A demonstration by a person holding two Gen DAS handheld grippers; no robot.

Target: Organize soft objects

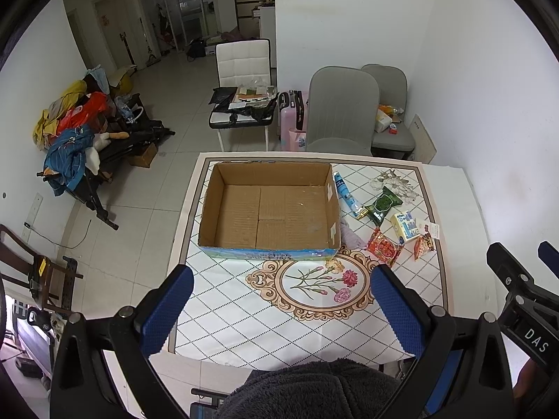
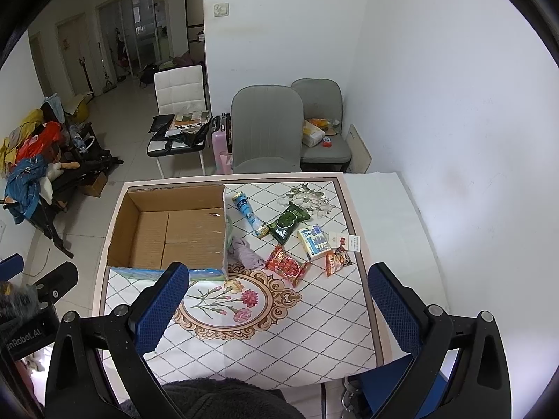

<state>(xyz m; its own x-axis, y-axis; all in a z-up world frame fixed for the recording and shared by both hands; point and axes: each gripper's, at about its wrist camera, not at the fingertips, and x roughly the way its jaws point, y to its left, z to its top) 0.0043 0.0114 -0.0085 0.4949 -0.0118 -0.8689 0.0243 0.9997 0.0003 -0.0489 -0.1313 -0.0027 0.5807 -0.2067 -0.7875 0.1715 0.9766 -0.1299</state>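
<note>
2 grippers, left [image 1: 281,309] and right [image 2: 279,305], hover with fingers spread above the table [image 2: 314,331], its box [image 2: 167,230] beside the cloth [image 2: 246,253] and snack packs [image 2: 286,265].

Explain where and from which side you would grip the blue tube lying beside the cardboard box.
Grip the blue tube across its middle, coming from above with the right hand-held gripper. It lies flat and is long and narrow, so the fingers should close across its width. The cardboard box wall stands close on one side, so a sideways approach looks cramped.
</note>
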